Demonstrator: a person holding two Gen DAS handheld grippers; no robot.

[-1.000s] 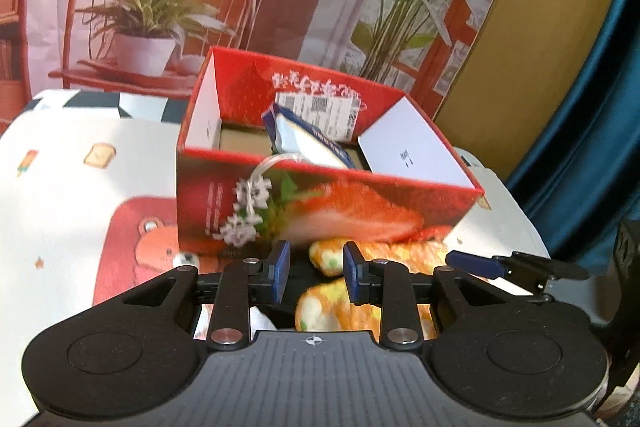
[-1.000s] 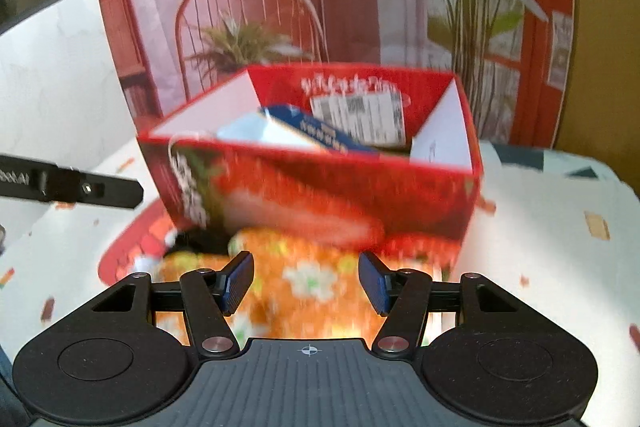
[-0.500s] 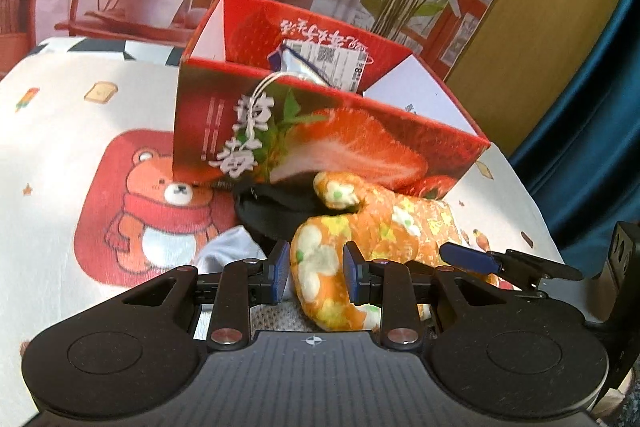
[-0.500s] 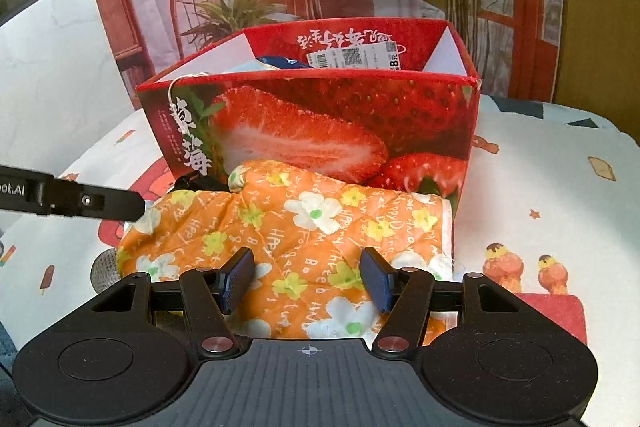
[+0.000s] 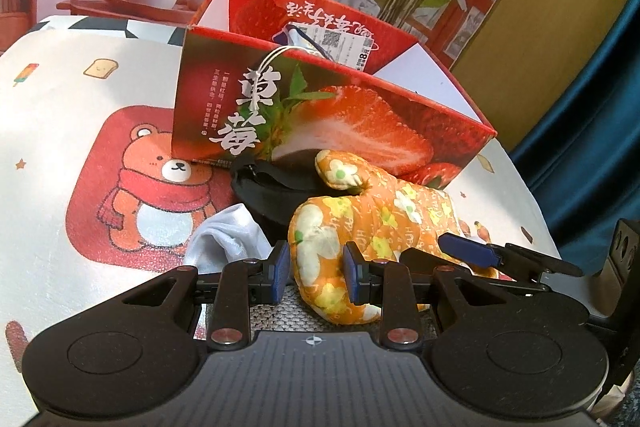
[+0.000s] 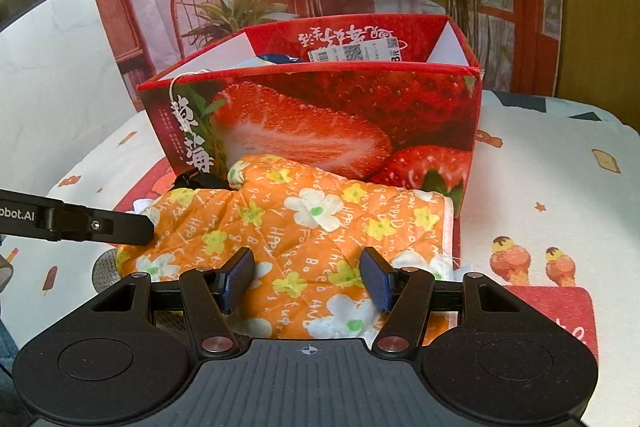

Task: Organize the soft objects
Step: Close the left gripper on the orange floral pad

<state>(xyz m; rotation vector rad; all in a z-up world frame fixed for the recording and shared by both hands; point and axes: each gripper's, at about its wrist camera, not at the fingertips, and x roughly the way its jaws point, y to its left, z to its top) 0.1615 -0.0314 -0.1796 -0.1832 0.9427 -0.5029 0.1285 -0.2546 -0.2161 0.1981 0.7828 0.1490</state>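
Observation:
An orange flowered oven mitt (image 5: 372, 215) lies on the table in front of a red strawberry box (image 5: 320, 115). My left gripper (image 5: 316, 273) stands open around the mitt's near end, its pads not clearly pressing it. My right gripper (image 6: 306, 281) is open above the mitt (image 6: 304, 223), which fills the space between its fingers. The box (image 6: 320, 123) holds a blue and white packet (image 5: 296, 39). A black soft item (image 5: 272, 187) and a white cloth (image 5: 228, 235) lie left of the mitt.
The table has a white cloth with a red bear print (image 5: 152, 187). A yellow wall and a blue curtain (image 5: 592, 131) stand at the right. The right gripper's finger (image 5: 472, 253) shows in the left wrist view, the left gripper's finger (image 6: 80, 223) in the right wrist view.
Both grippers have pulled back and down from the box top. The mitt now lies in full view on the table between the fingers. The left jaws have opened a little wider.

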